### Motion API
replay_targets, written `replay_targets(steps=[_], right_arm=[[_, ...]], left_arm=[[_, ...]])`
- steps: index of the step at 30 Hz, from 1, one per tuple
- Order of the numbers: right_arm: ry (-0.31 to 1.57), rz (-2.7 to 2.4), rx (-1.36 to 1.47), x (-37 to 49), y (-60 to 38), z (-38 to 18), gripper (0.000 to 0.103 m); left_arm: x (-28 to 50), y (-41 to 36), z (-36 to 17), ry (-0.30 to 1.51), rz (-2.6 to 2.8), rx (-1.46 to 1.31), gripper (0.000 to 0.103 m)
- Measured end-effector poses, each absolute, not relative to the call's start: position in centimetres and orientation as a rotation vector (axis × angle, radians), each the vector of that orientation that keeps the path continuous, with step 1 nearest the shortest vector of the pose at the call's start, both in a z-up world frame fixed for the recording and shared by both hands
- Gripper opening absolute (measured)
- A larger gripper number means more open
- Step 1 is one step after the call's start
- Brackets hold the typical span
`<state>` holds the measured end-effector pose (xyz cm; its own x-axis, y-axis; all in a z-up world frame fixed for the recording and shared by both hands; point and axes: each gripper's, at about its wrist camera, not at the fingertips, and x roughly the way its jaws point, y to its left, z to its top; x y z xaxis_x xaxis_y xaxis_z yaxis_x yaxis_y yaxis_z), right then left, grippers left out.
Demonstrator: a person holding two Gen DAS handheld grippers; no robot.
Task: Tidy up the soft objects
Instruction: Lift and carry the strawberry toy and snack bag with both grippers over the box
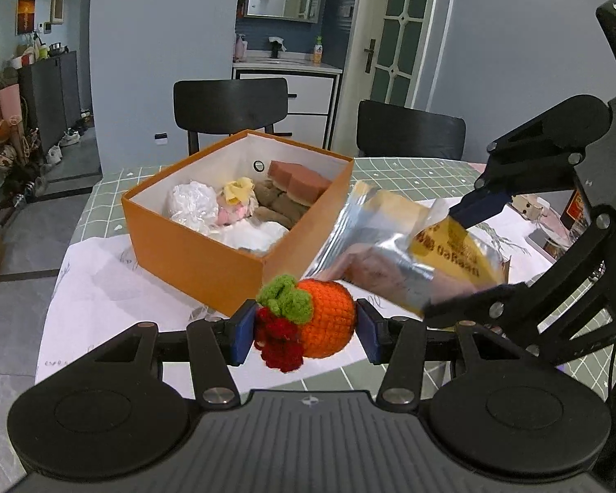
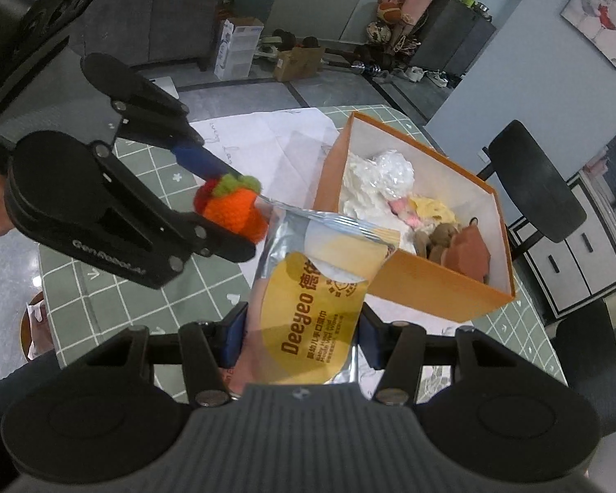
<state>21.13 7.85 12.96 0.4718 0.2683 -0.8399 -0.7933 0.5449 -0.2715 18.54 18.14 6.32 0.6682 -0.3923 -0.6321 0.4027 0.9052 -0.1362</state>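
Both my views are evenly lit by soft indoor light. Fisheye bending curves the walls and darkens the corners. The crinkled silver-and-yellow foil wipes packet (image 1: 406,246) shows glare and motion blur; the open orange cardboard box (image 1: 201,259) casts a faint shadow.

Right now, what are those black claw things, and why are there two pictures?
They are two hand-held grabbers, each with two fingers; a person carries one in each hand. Each grabber has a camera looking along its fingers, so you get one picture from each.

The left gripper squeezes an orange crocheted fruit with green leaves and red berries. The right gripper squeezes a yellow and silver packet of wet wipes.

Below them is a table with a green checked cloth. On it stands an open orange cardboard box already holding soft things, such as a brown plush toy and crinkly white plastic.
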Motion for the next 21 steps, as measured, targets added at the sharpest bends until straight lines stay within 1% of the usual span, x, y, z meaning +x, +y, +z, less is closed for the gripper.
replay_targets(steps=[10, 21], right_arm=[[0.865, 0.684, -0.741, 25.7, 8.8, 12.5, 0.054], [0.833, 0.596, -0.767, 31.9, 9.6, 14.5, 0.054]], left_arm=[[23.2, 17.4, 6.2, 0.716, -0.465, 0.072, 0.058], [30.3, 16.6, 9.0, 0.681, -0.453, 0.157, 0.058]])
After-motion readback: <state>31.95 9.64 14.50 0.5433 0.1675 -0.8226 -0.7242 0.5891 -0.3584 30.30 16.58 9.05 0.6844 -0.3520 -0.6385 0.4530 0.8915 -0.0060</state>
